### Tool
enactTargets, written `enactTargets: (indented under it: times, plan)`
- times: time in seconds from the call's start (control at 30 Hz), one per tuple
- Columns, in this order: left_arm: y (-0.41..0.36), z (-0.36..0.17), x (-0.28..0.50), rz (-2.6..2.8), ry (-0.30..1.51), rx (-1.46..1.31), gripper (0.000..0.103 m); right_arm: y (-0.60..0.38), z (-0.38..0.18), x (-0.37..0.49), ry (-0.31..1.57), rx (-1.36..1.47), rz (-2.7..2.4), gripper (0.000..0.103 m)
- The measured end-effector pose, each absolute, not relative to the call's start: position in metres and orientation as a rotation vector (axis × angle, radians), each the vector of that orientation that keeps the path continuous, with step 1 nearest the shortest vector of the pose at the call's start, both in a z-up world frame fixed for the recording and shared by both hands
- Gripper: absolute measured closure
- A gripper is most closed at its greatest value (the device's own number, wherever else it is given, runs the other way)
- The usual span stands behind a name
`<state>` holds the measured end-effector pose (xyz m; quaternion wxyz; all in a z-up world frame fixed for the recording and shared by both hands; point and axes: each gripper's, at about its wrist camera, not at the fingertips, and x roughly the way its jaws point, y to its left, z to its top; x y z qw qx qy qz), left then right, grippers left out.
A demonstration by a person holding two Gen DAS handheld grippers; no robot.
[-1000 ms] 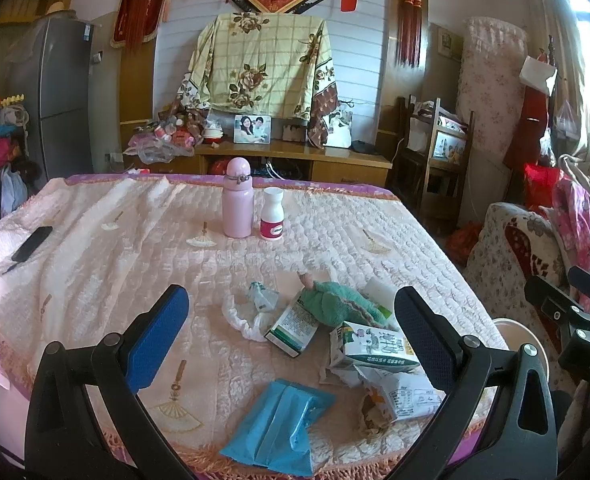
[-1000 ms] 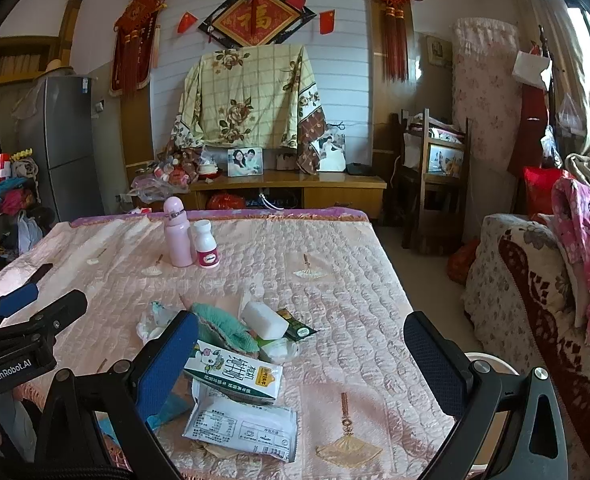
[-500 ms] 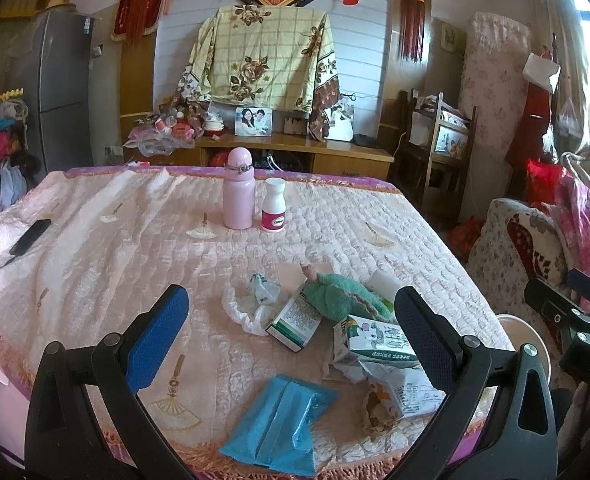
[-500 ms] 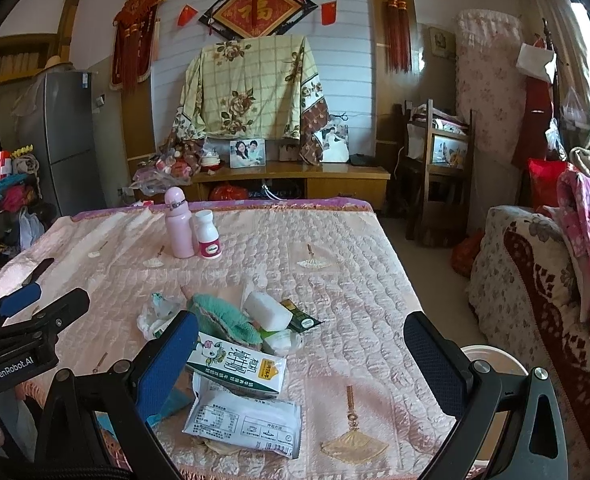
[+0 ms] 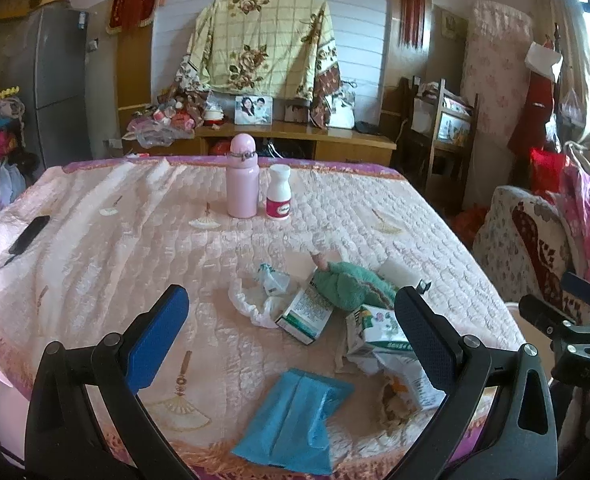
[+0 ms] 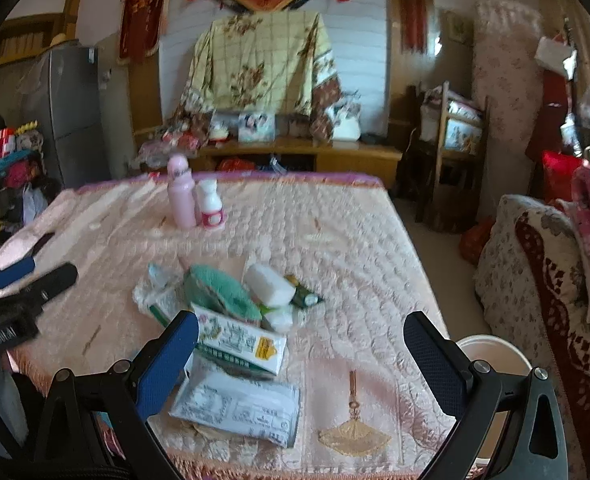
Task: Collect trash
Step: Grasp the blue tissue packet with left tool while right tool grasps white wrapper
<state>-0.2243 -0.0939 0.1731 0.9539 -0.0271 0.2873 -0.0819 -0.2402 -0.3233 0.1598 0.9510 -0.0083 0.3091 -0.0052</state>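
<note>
Trash [image 5: 335,320] sits in a loose heap on the near right part of the table [image 5: 95,240], which has a pink quilted cloth over it; going left to right in the left wrist view, there's a black comb-looking thing [image 5: 29,236] way out at the left edge, well apart from everything; then the left gripper [image 5: 291,336] hovering over the near edge with its blue pads spread wide, nothing between them; a crumpled white plastic bag [image 5: 255,300], with a small green-and-white box [image 5: 305,314] touching it; a flat blue packet [image 5: 295,412] nearest the edge; a green cloth-like bundle [image 5: 351,284] lying on the pile; a green-and-white carton [image 5: 375,330] on top of a torn paper wrapper [image 5: 411,388]; a white block [image 5: 399,274] just behind the bundle. Far back near the middle stand a pink bottle [image 5: 242,178] and a small white bottle [image 5: 278,192], side by side, upright.

The right wrist view is a bit blurry; the right gripper [image 6: 301,364] is also spread wide and holding nothing, with the carton [image 6: 241,342] and wrapper [image 6: 239,408] just by its left pad; a white bucket [image 6: 491,350] pokes out past the table's near right corner, down on the floor side.
</note>
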Motion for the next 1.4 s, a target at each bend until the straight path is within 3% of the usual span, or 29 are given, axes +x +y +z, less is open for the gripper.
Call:
enactTargets:
  times: [0.4,0.93,1.2,1.23,1.27,1.3,1.33,1.37,1.4]
  plan:
    - [-0.061,0.131,-0.201,-0.222,0.764,0.007,0.001,-0.342,0.106,-0.219,0.871,-0.016,0.116,0.001]
    - [-0.092,0.067,-0.208,-0.350,1.013,0.039,0.001,-0.302,0.062,-0.206,0.951,-0.202,0.460,0.003]
    - [-0.113,0.043,-0.194,-0.358,1.077,0.102,0.001,-0.303,0.035,-0.179,1.035,-0.170,0.545,0.021]
    - [-0.115,0.040,-0.192,-0.360,1.083,0.110,0.002,-0.303,0.034,-0.178,1.033,-0.158,0.548,0.029]
    - [-0.118,0.038,-0.191,-0.365,1.087,0.116,0.011,-0.305,0.034,-0.179,1.030,-0.138,0.550,0.045]
    - [-0.120,0.036,-0.189,-0.375,1.098,0.123,0.017,-0.309,0.036,-0.179,1.026,-0.114,0.547,0.053]
    - [-0.123,0.034,-0.188,-0.384,1.108,0.131,0.029,-0.313,0.038,-0.179,1.023,-0.094,0.547,0.065]
    - [-0.125,0.033,-0.187,-0.391,1.116,0.138,0.040,-0.318,0.041,-0.180,1.025,-0.067,0.557,0.072]
    - [-0.126,0.032,-0.186,-0.399,1.118,0.146,0.040,-0.322,0.042,-0.180,1.034,-0.047,0.569,0.073]
